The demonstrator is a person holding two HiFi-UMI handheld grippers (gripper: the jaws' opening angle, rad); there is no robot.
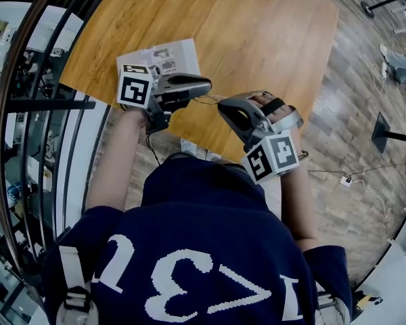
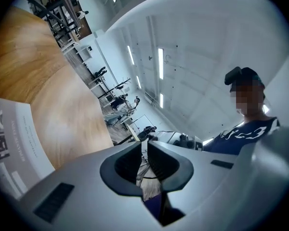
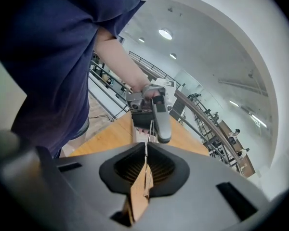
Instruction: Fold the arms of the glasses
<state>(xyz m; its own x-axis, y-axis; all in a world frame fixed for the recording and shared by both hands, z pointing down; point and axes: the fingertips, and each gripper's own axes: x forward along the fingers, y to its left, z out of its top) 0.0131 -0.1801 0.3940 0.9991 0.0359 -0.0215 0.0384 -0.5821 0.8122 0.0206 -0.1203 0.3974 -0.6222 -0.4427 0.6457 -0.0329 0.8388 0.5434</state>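
Note:
The thin wire-framed glasses [image 1: 213, 99] hang in the air between my two grippers, above the near edge of the wooden table [image 1: 257, 32]. My left gripper [image 1: 204, 85] points level toward the right one, its jaws drawn close on the frame. A wire rim [image 2: 147, 176] shows in the narrow gap of the left gripper [image 2: 145, 146]. My right gripper [image 1: 224, 108] tilts downward and is shut on a thin glasses arm [image 3: 150, 129], which runs from the right gripper [image 3: 145, 147] up to the left gripper [image 3: 160, 121] opposite.
A printed paper sheet [image 1: 161, 56] lies on the table behind the left gripper. Wooden floor with a cable and plug [image 1: 345, 179] lies to the right, a railing [image 1: 27, 114] to the left. The person's torso is close below both grippers.

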